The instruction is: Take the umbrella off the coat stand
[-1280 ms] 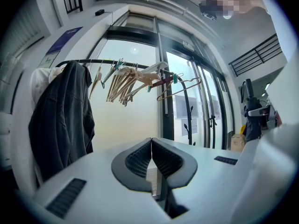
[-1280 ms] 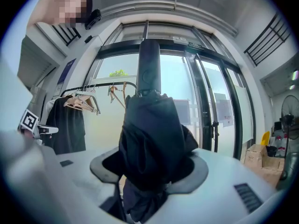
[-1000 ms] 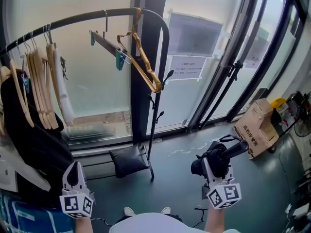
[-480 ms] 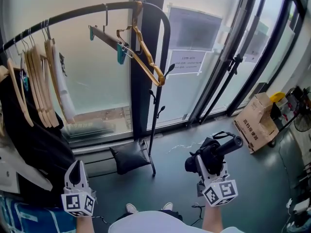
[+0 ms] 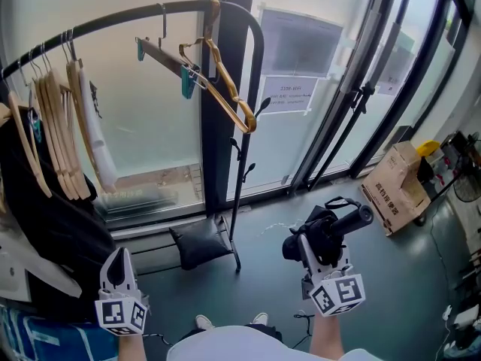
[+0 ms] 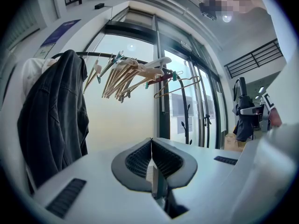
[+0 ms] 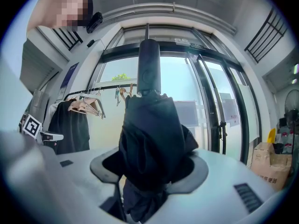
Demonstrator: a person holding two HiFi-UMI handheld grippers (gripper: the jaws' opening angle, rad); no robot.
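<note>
The right gripper [image 5: 314,251] has its jaws spread fairly wide and clamped on the bunched fabric of a black folded umbrella [image 5: 325,230], low and right of centre in the head view. In the right gripper view, the right gripper [image 7: 149,168] has both dark pads pressed into the cloth of the black folded umbrella [image 7: 152,133]. There the umbrella stands upright in the middle of the frame, its cylindrical handle at the top. In the head view its long axis runs from lower left to upper right, handle end toward the upper right. The gripper reaches forward, roughly level, from the forearm at the bottom edge, marker cube nearest the person.

The umbrella is clear of the black metal coat stand [image 5: 254,74], well apart from the stand's upright post, which is to its left. A brown cardboard box [image 5: 398,190] sits on the floor at the right.

The left gripper [image 5: 116,268], at lower left, also points forward. In its own view the left gripper [image 6: 152,160] has its jaws closed together with nothing between them. Ahead of it, pale wooden hangers [image 5: 64,130] and a black jacket [image 5: 45,224] hang on the stand's rail.
</note>
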